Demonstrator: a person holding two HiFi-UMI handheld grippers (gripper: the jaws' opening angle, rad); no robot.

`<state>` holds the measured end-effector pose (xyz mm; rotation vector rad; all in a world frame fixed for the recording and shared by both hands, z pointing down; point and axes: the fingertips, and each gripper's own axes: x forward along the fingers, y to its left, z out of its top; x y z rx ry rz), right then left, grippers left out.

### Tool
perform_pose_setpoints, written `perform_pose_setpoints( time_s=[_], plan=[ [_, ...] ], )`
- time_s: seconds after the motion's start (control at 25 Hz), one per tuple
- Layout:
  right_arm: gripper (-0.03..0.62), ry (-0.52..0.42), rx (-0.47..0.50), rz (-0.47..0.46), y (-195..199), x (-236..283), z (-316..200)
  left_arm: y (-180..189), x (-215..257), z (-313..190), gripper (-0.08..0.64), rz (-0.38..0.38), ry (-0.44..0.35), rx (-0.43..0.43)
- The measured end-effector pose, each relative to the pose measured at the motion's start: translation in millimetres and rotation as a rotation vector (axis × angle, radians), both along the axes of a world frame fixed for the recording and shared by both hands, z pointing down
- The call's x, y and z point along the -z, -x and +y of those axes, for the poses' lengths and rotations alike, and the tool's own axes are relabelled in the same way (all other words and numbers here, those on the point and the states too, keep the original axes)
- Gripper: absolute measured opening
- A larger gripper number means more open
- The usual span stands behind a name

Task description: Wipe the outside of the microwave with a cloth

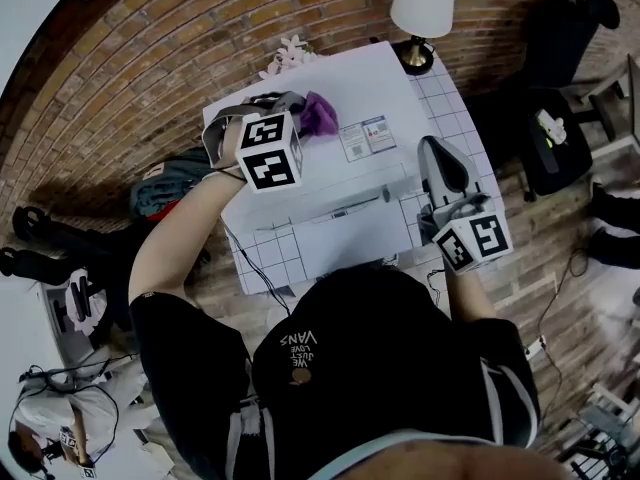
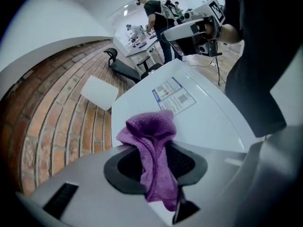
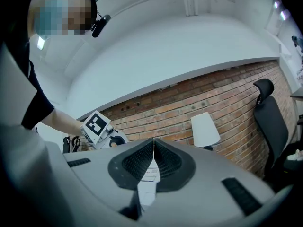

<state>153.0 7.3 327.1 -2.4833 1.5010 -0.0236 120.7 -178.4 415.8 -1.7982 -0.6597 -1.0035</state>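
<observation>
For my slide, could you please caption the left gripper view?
Left tongs hold a purple cloth over the white microwave.

The cloth (image 2: 152, 141) is purple, the microwave (image 1: 345, 183) white, the brick wall (image 1: 150, 48) red-brown, the lampshade (image 1: 422, 0) white.

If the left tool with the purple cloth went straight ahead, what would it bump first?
Probably the white microwave top, near its label sticker; the cloth would touch first. Depth is hard to judge.

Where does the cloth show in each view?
Head view: cloth upper centre, over the microwave.
Left gripper view: cloth at centre, clamped between the jaws.
Right gripper view: not in it.
Shared landmark: white lamp.
</observation>
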Motion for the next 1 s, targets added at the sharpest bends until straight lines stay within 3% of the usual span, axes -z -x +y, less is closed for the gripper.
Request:
perform_pose_setpoints(
  time_s=[0.28,0.56,0.8,1.0],
  plan=[
    [0.000,0.005,-0.059,-0.011,-34,-4,43,-65,2,76,0.130,0.017,0.016,-0.117],
    [0.000,0.012,-0.100,-0.017,-52,-8,71,-100,2,124,0.130,0.028,0.006,-0.194],
    [0.000,0.015,-0.110,-0.021,-46,-7,75,-104,12,145,0.130,0.058,0.046,-0.228],
    [0.000,0.012,-0.099,-0.014,-29,-4,63,-70,25,127,0.130,0.088,0.046,-0.233]
  ],
)
